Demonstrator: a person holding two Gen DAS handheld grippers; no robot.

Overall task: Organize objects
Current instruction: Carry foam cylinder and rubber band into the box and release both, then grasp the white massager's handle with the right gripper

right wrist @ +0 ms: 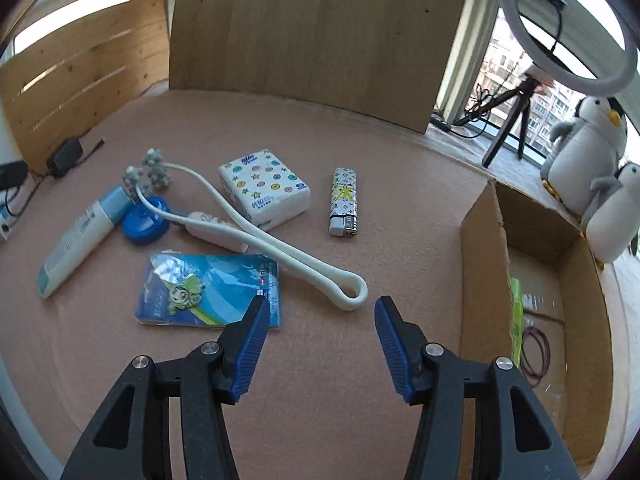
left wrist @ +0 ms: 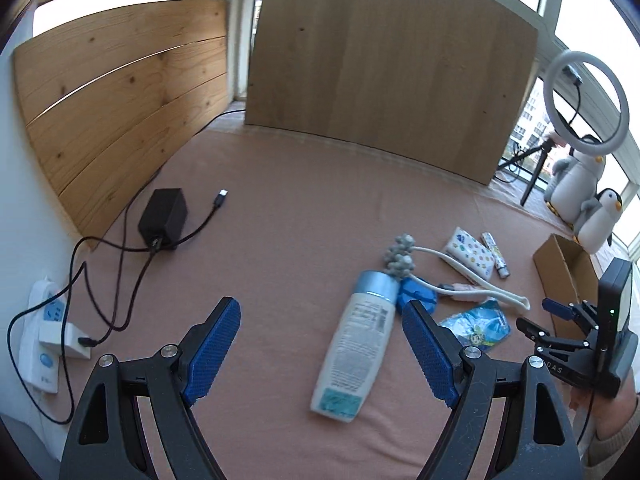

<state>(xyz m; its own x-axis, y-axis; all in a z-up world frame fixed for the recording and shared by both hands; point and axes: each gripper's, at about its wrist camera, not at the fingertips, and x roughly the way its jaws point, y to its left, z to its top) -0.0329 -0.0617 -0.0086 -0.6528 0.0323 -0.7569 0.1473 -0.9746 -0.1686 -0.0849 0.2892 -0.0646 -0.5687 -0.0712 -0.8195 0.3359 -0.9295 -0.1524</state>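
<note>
Both grippers tilt steeply down over the pink-covered desk. The left gripper has its jaws spread wide with nothing between them; the white lotion bottle lies just ahead, partly across the gap near its right finger, untouched. The right gripper is also parted, more narrowly, and empty; the looped end of the white massager sits just ahead of its gap, and the blue card packet lies just ahead of its left finger. Farther ahead of it lie the tissue pack and the patterned lighter, and ahead to the left a blue round lid beside the bottle's cap. Only the right wrist view looks into the cardboard box, just to that gripper's right, where a green item and a thin dark loop rest on the bottom. Only the left wrist view shows the black adapter, its cables and a white power strip off to the left gripper's left, plus the right gripper itself at the far right, held by a hand near the box.
</note>
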